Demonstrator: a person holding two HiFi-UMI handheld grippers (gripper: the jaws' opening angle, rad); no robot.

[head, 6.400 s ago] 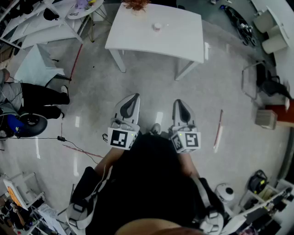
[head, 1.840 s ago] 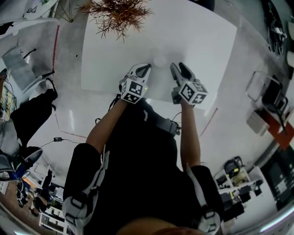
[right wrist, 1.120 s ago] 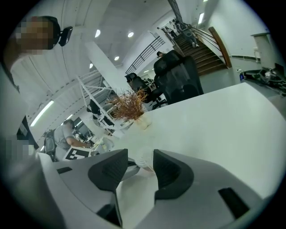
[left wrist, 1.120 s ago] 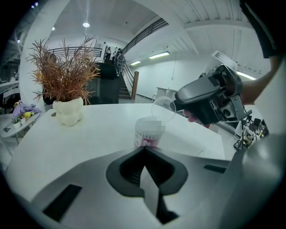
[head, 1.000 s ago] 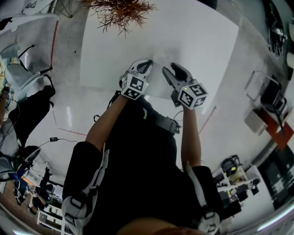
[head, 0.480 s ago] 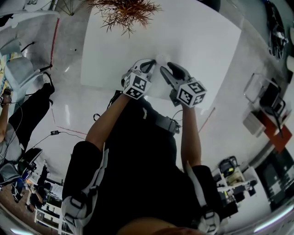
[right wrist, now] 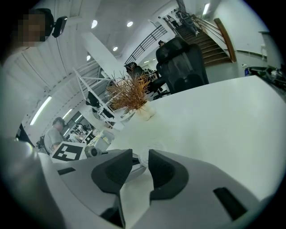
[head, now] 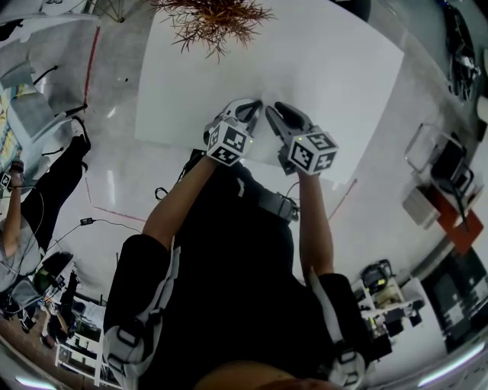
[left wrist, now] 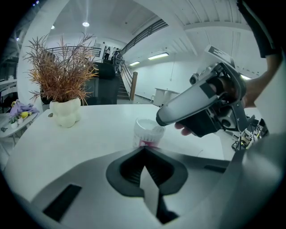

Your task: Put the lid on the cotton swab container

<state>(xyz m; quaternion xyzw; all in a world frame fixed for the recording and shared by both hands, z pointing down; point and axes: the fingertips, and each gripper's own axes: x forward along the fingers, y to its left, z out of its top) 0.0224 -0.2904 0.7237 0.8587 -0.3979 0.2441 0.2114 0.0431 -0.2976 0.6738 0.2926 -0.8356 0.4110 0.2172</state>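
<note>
1. White and rectangular, the surface (head: 335, 68) fills the upper head view, in a bright hall with a staircase (right wrist: 201, 38) behind it; at the surface's 12 o'clock edge stands a dried reddish-brown plant (head: 213, 19) in a knobbly white vase (left wrist: 66, 114)
2. Near the surface's 6 o'clock edge a small clear round cotton swab container with a pink label (left wrist: 147, 133) stands upright, between the tips of the two grippers
3. Pointing at it, the left gripper (left wrist: 143, 150) has its jaws together with nothing between them; the container is just beyond their tips, at 12 o'clock in the left gripper view
4. Coming in from 2 o'clock in that view, the right gripper (right wrist: 140, 153) has its tip over the container's pale top; its jaws are apart and closing, with that pale round top between them, and the pads do not visibly press on it
5. Whether that pale top is the lid or the bare swab heads, I cannot tell
</note>
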